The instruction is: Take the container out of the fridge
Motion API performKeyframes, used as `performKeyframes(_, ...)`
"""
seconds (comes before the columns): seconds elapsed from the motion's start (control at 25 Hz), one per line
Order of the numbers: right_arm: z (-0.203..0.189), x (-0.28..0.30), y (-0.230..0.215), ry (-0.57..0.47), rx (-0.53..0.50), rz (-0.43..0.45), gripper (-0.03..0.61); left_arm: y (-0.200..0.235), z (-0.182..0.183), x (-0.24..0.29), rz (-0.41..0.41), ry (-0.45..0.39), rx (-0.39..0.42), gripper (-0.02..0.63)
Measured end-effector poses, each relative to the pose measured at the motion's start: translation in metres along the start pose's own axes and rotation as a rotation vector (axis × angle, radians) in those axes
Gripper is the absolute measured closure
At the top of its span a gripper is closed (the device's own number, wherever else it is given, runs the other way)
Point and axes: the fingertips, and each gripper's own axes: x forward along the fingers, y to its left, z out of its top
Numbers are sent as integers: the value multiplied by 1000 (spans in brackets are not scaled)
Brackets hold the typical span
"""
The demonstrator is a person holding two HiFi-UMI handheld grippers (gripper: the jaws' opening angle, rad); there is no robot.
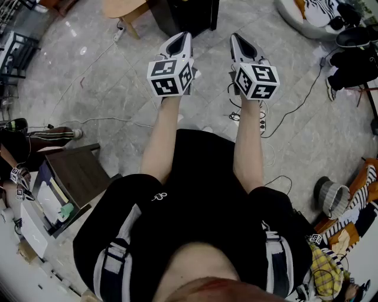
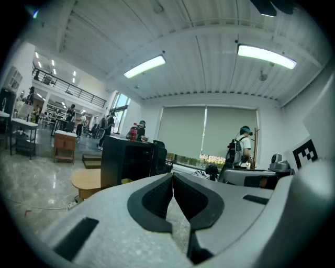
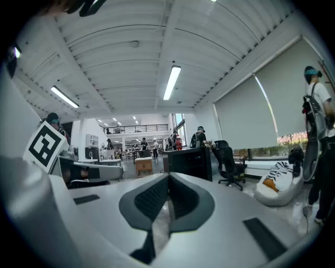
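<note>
Shorts (image 1: 195, 194), black, lie nearest us in the head view; from them two bare forearms reach forward toward the cabinet (image 1: 183, 15), a black box at the far edge of the grey tile floor (image 1: 106, 88).

The left gripper (image 1: 182, 36) sits just short of the cabinet and in line with it; in its own view the left gripper (image 2: 172, 175) is clenched, pads meeting at the tips with nothing between them. The right gripper (image 1: 237, 38) lies just right of the cabinet's front corner; its own view shows the right gripper (image 3: 168, 177) likewise closed and empty. Both point at the cabinet and stand side by side, apart.

Nearer than the cabinet, under the right forearm, a white power strip (image 1: 260, 125) rests on the floor with cables running off it; well left of the cabinet and nearer to us stands a dark side table (image 1: 77, 174).

Just left of the cabinet is a round wooden stool (image 1: 124, 9); a red bottle (image 2: 133, 131) stands on the cabinet's top; right of the cabinet we see an office chair (image 3: 230, 162) and, further right, a zebra-striped beanbag (image 3: 277, 183).

We cannot tell whether the cabinet is the fridge; the container shows in no view, so we cannot say where it is.
</note>
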Motion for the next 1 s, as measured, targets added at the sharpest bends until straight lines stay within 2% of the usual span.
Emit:
performKeyframes(0.2,4,-2,-11,-7,-7,4,566,-11,1,9,-7,-1,0,604)
performKeyframes(0.48,14,2,-33,-63,51,-14,566,-9,2,18,8,1,0,604)
performKeyframes(0.64,16,15,-33,-78,83,-6,566,11,8,12,47,-12,1,604)
performKeyframes(0.84,6,48,-10,-27,38,54,566,55,1,7,117,-2,-35,604)
performKeyframes(1.0,4,74,-18,-12,38,65,566,75,-5,25,136,5,-61,604)
